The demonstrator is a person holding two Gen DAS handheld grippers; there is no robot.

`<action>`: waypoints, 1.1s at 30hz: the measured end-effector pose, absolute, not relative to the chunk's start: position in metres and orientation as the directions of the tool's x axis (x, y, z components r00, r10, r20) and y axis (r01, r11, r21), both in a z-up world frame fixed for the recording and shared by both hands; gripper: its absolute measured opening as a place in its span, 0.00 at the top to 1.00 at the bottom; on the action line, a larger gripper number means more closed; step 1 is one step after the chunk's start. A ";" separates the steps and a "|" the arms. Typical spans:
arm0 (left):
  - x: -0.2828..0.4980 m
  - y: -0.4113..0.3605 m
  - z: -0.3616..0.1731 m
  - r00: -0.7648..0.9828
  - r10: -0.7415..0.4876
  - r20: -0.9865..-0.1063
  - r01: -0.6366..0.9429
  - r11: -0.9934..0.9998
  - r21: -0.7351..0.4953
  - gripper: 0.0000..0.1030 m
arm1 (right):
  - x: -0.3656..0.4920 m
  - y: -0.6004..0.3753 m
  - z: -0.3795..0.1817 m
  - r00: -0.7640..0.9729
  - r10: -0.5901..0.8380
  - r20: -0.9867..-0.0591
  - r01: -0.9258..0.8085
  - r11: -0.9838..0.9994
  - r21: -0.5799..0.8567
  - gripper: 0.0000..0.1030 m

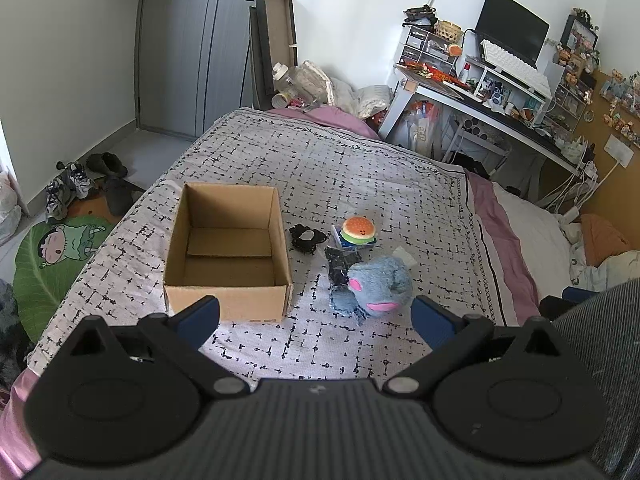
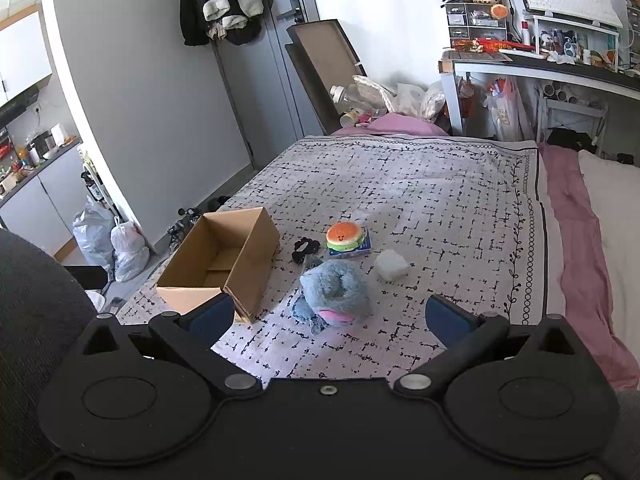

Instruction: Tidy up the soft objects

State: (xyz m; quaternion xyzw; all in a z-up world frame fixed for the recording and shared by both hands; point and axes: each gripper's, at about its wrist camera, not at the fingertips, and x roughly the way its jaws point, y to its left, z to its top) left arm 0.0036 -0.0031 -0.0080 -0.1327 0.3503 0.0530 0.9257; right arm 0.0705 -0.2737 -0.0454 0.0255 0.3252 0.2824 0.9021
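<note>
Hovering over the bed (image 1: 360, 160), your left hand-held gripper (image 1: 316, 318) and right hand-held gripper (image 2: 328, 316) gape wide, empty; bare quilt surrounds the fluffy blue plush (image 1: 380, 284) beside the open box (image 1: 228, 248).

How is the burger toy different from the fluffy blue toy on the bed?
The burger toy is smooth and brightly coloured, orange over green; the blue toy is shaggy, grey-blue with pink patches. The burger is clearly smaller than the blue toy. The burger sits on a flat blue packet; the blue toy lies partly on a scrap of denim. Both lie on the bedspread beside the empty box.
</note>
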 end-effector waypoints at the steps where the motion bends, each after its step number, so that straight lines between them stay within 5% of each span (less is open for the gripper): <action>1: 0.004 -0.003 -0.009 0.749 0.004 -0.662 -0.191 0.959 -0.210 0.02 | 0.070 -0.274 -0.045 0.630 0.525 -0.572 -0.492 0.840 0.230 0.00; 33: 0.005 -0.004 -0.011 0.746 0.007 -0.665 -0.193 0.959 -0.207 0.02 | 0.068 -0.275 -0.045 0.671 0.466 -0.577 -0.442 0.876 0.194 0.00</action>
